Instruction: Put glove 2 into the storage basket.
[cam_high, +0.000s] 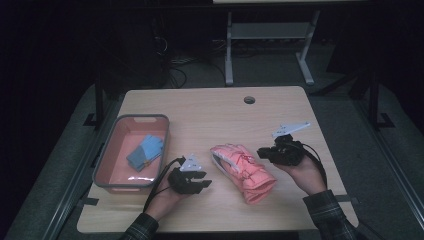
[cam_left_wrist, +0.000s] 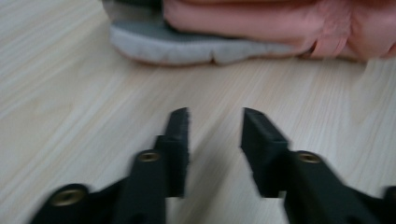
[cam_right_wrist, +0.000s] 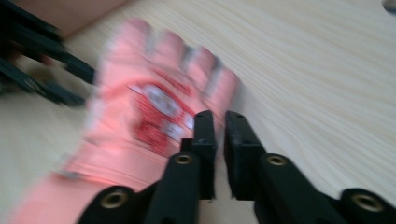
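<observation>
A pink glove (cam_high: 244, 172) with red and white print lies flat on the wooden table (cam_high: 210, 115), fingers toward the front right. My left gripper (cam_high: 204, 184) rests just left of it, held in a hand. In the left gripper view that gripper (cam_left_wrist: 215, 122) is open with nothing between its fingers, and the glove's grey edge (cam_left_wrist: 196, 46) lies a short way ahead. My right gripper (cam_high: 261, 151) hovers at the glove's far right side. In the right gripper view its (cam_right_wrist: 219, 122) jaws stand almost together with nothing between them, over the glove (cam_right_wrist: 149, 107).
A pink tray with a grey rim (cam_high: 142, 118) stands at the table's left and holds a folded blue item (cam_high: 145, 151). A round cable hole (cam_high: 249, 99) sits near the far edge. A white desk frame (cam_high: 270, 35) stands beyond the table.
</observation>
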